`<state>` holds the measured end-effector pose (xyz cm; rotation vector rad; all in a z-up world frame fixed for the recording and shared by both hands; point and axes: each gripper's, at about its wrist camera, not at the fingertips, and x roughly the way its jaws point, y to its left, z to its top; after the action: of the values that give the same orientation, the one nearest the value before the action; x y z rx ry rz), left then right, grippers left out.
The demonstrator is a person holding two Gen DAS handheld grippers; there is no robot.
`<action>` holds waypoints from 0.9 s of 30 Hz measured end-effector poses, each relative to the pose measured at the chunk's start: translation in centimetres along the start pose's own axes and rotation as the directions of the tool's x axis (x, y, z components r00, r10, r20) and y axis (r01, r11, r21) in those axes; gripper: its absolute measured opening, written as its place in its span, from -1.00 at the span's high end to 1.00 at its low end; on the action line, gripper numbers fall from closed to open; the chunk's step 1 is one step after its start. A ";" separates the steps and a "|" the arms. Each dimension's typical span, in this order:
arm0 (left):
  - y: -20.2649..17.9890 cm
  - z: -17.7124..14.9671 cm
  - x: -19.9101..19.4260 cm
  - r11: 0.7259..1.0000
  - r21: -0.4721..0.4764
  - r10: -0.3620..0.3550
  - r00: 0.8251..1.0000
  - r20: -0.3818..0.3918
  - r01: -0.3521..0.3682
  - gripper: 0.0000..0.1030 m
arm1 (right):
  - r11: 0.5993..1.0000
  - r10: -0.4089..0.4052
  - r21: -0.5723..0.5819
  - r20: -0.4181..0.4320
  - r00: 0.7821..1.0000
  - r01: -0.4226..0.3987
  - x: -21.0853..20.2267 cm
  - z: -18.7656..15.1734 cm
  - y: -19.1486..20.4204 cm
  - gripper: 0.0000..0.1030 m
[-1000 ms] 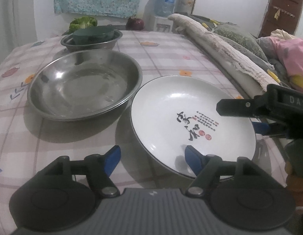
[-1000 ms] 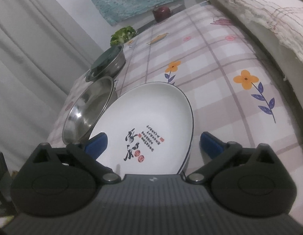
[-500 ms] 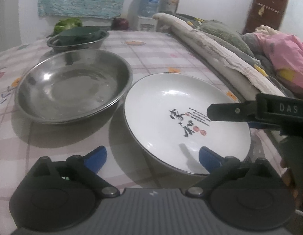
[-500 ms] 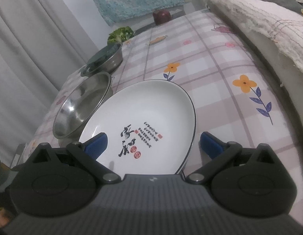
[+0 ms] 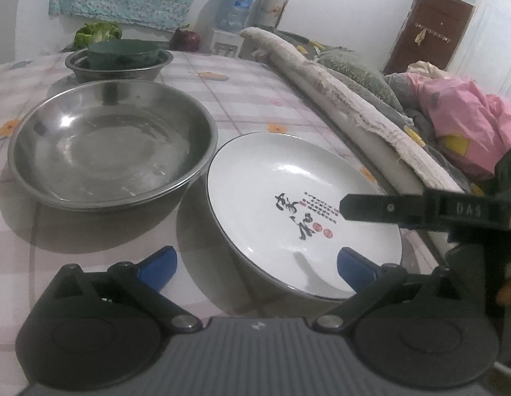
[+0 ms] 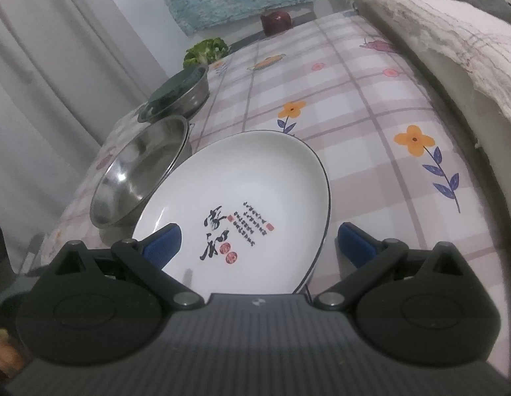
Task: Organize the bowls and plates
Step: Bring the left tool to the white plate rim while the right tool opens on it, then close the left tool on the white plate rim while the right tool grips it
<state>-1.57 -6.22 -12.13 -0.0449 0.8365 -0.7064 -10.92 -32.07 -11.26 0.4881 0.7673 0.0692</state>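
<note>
A white plate (image 5: 288,191) with black calligraphy lies on the checked tablecloth, its left rim right up against a large steel bowl (image 5: 110,151). Behind them a dark green bowl (image 5: 123,54) sits inside a smaller steel bowl (image 5: 118,72). My left gripper (image 5: 255,267) is open wide at the plate's near rim, with its right pad over the plate and its left pad over the cloth. My right gripper (image 6: 260,244) is open too and straddles the near side of the plate (image 6: 242,191). One of its black fingers (image 5: 387,211) reaches over the plate from the right.
A leafy green vegetable (image 5: 96,33) and a red onion (image 5: 186,39) lie at the table's far edge. A rolled blanket (image 5: 338,89) and pink bedding (image 5: 470,115) border the right side. Grey curtains (image 6: 40,82) hang beyond the left side.
My left gripper's jaws have spread much wider and its view has tipped. The right gripper has barely shifted; plate and bowls have stayed where they were.
</note>
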 end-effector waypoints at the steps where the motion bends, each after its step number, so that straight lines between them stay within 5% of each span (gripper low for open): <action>1: 0.2 0.0 0.0 1.000 -0.009 -0.008 1.000 0.006 0.009 -1.00 | 1.000 -0.001 -0.005 0.009 1.000 0.001 -0.1 -0.2 0.0 -0.98; 9: 1.1 0.5 0.0 0.996 -0.072 -0.045 0.999 0.008 0.045 -0.98 | 0.998 -0.013 -0.056 0.019 1.000 0.014 0.0 -0.5 0.4 -0.98; 17: 0.4 1.2 0.4 1.000 -0.007 0.030 1.000 0.008 -0.030 -0.25 | 0.999 -0.002 -0.038 0.091 0.996 0.006 -1.0 0.0 -0.2 -0.94; 21: 0.0 1.4 0.7 0.998 0.022 0.062 0.998 0.006 -0.062 0.18 | 0.995 -0.057 -0.072 0.093 0.994 0.064 -1.0 -0.2 -0.2 -0.67; 27: -0.3 1.4 0.9 0.995 0.037 0.093 0.996 0.006 -0.093 0.49 | 0.993 -0.096 -0.056 0.088 0.991 0.101 -0.7 -0.8 -0.7 -0.05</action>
<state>-0.33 -7.27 -11.71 0.0252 0.8159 -0.6338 -12.10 -32.51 -11.60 0.3923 0.7026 -0.0202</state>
